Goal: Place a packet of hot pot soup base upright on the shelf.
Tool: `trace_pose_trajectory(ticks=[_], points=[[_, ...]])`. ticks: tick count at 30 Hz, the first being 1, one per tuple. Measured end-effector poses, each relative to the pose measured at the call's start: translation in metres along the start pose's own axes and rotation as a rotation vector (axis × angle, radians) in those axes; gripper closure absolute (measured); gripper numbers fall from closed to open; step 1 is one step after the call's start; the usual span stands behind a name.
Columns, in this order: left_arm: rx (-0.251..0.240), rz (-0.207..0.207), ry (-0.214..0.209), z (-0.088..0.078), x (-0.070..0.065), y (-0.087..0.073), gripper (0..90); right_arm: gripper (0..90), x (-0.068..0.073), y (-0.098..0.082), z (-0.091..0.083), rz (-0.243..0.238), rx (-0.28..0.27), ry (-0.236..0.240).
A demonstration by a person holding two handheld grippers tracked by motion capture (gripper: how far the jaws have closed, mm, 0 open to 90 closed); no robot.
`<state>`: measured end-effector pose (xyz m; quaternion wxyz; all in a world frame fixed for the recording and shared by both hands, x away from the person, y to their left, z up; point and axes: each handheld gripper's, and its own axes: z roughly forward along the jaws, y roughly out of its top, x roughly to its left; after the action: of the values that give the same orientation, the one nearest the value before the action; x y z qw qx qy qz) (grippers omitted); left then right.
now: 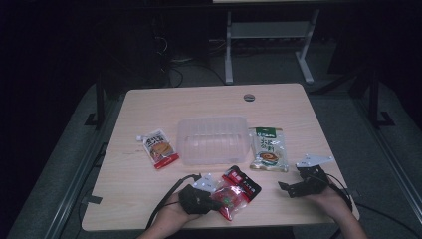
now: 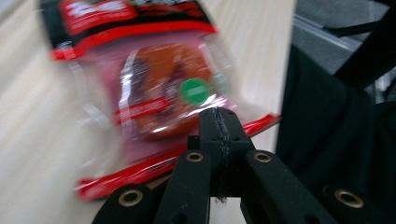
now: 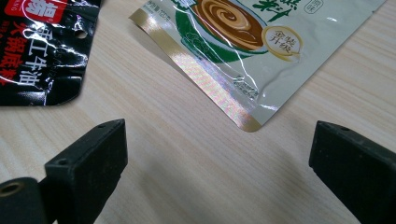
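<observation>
- Two claws sit at the near edge of the counter [image 1: 149, 107], one in each hand, with the forearms coming in from below in the high view.
- Left claw [image 1: 215, 198] has its black jaws pressed together on the lower corner of the red-and-black pouch [image 1: 238, 191]; in the left gripper view the claw [image 2: 219, 122] pinches the sealed red hem at the pouch's [image 2: 154, 88] edge.
- That pouch lies near the front middle of the counter, tilted, just right of the left claw. It has a black top band with red and white lettering, a clear glossy window showing reddish-orange contents, a round green sticker, and red seams along its sides. In the right gripper view its black end [image 3: 39, 51] carries a red label, red characters and a punched hang hole.
- Right claw [image 1: 284, 187] rests low over the counter at the front right, jaws standing wide apart with nothing between them; the right gripper view shows bare wood between them [image 3: 217, 158].
- Just beyond it lies a pale green sachet [image 1: 268, 149] with a swirled brown picture and a shiny foil edge [image 3: 243, 56].
- Farther back, mid-counter, stands a clear plastic tub [image 1: 214, 139].
- Left of the tub lies a small orange packet [image 1: 157, 148] with a red end.
</observation>
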<state>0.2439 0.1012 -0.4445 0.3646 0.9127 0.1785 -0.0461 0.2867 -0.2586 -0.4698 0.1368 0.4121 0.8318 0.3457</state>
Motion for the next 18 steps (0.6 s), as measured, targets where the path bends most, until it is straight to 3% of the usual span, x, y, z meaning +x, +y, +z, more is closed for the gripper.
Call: trace_pose_trajectory(ticks=[2, 8, 11, 18], points=[[0.0, 0.024, 0.0, 0.004, -0.006, 0.005, 89.8, 4.0, 0.0, 0.0, 0.0, -0.001, 0.003, -0.001], [-0.002, 0.023, -0.021, 0.02, -0.01, 0.014, 89.8, 4.0, 0.001, 0.001, 0.001, 0.0, 0.003, -0.001], [0.042, 0.047, 0.003, 0.03, -0.014, 0.017, 89.8, 4.1, 0.0, 0.0, 0.0, -0.001, 0.002, 0.001], [0.056, 0.028, 0.034, 0.024, -0.008, 0.014, 89.8, 4.1, -0.002, -0.001, -0.001, 0.002, -0.002, -0.003]])
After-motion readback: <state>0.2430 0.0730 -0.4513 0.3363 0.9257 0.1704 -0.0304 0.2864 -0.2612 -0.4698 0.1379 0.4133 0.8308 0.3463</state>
